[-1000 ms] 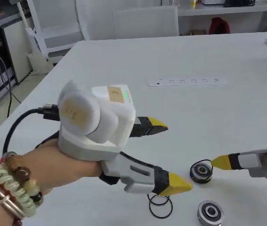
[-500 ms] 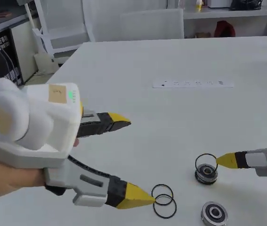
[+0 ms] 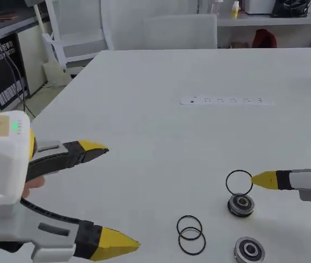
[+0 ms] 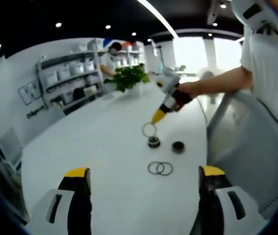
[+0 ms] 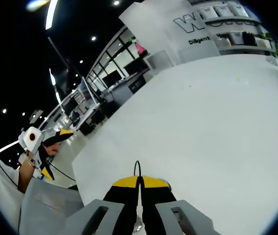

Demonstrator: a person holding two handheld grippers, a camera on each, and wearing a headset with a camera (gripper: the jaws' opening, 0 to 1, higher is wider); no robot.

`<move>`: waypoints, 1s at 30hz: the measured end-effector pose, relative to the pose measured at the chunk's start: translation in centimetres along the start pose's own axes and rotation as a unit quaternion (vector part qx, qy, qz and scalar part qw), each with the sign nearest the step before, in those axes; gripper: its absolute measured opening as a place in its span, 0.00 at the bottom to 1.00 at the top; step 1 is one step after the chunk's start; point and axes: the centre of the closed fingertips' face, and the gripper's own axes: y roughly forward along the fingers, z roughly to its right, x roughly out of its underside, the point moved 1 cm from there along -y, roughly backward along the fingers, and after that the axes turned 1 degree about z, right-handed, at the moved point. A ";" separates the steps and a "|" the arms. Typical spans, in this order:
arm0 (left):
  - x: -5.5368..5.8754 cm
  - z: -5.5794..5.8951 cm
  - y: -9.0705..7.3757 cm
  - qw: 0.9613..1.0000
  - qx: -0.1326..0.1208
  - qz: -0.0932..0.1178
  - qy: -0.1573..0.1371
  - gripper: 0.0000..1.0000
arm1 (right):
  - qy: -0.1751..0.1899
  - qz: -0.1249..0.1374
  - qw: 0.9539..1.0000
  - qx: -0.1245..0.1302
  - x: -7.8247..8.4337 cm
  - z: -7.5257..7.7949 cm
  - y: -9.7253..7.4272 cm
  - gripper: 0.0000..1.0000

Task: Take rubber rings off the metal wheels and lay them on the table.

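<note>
Here, rubber ring point(image 3: 226, 182) pinched in right tongs point(image 3: 254, 178)

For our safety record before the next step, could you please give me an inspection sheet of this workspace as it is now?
Surface: white table, clean where it shows.
Job's things: two rubber rings lie overlapping on the table. A third ring is held upright over the far wheel; touching or apart, cannot tell. The near wheel lies flat.
Clutter: power strip at mid-table.
Tools: left tool open and empty above the table; right tool shut on the third ring.
Cables: thin dark cables hang left of the table.
Surroundings: white chair behind the table; plant at one end.
</note>
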 end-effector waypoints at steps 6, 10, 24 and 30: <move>1.0 0.2 -1.1 1.000 -0.017 0.004 -0.018 0.96 | -0.004 0.003 1.000 -0.011 -0.2 -0.8 0.3 0.00; 1.5 0.4 -1.5 0.999 -0.027 0.011 -0.038 0.99 | -0.003 0.001 1.000 -0.026 -0.1 -1.7 0.6 0.00; 3.0 1.8 -3.2 0.996 -0.042 0.011 -0.075 1.00 | -0.014 -0.038 0.997 -0.069 1.7 -4.4 2.4 0.00; 3.3 1.9 -3.2 0.996 -0.045 0.008 -0.082 1.00 | -0.021 -0.069 0.994 -0.083 3.3 -5.4 3.3 0.00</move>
